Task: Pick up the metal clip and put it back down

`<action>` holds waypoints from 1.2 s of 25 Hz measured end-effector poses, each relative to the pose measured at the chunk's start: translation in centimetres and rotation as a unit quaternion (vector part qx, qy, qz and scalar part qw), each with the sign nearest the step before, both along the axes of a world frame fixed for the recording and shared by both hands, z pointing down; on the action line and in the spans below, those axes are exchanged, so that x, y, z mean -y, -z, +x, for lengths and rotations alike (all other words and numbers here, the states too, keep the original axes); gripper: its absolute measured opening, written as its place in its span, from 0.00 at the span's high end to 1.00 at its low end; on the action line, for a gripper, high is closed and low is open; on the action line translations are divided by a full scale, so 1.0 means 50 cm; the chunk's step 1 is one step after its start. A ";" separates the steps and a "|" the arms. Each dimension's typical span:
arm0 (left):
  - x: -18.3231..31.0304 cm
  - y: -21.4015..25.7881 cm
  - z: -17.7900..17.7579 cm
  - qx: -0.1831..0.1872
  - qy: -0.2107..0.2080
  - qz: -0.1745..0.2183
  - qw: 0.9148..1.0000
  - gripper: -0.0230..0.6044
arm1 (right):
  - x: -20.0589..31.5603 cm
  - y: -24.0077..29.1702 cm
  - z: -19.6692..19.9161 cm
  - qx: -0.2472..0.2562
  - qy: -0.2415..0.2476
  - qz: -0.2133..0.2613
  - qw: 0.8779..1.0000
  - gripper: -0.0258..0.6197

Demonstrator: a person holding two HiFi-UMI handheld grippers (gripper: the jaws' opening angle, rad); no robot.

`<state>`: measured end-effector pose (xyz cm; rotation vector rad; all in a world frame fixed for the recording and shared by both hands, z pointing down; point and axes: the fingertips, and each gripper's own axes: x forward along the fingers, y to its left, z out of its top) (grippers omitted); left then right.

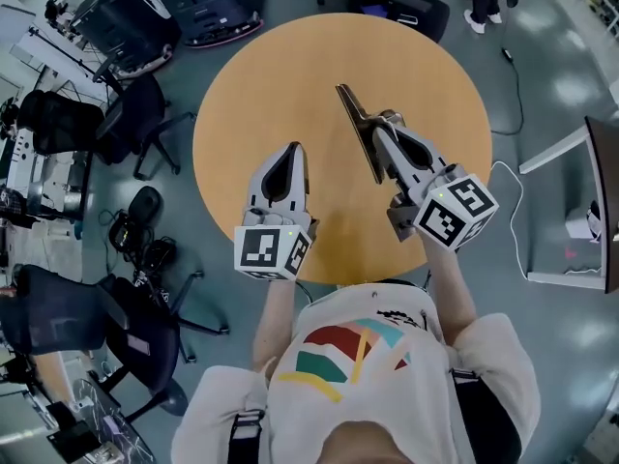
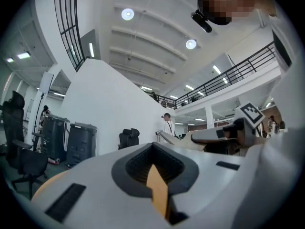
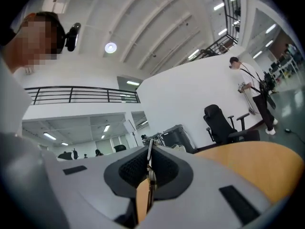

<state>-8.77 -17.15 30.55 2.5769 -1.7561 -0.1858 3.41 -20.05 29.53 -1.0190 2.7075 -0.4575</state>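
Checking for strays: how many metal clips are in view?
1. The metal clip is clamped in the right gripper over the round table; some tabletop is hidden, so another may be unseen.

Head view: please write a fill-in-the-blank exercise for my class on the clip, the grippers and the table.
1. The clip is held in the fingers of the gripper on the person's ____ side.
2. The table under both grippers has a ____ top.
3. The left gripper has its fingers together and holds ____.

Missing words: right; round; nothing.
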 end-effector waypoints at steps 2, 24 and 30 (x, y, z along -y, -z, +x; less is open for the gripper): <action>0.007 -0.035 -0.010 -0.001 0.003 -0.025 1.000 0.89 | 0.050 -0.032 0.012 0.020 -0.020 -0.033 0.999 0.93; 0.059 -0.399 0.022 0.017 -0.007 -0.238 0.971 0.89 | 0.397 -0.617 0.270 -0.015 -0.219 -0.279 0.935 0.92; 0.051 -0.384 0.056 0.025 -0.019 -0.229 0.973 0.89 | 0.385 -0.648 0.290 -0.156 -0.253 -0.280 0.913 0.63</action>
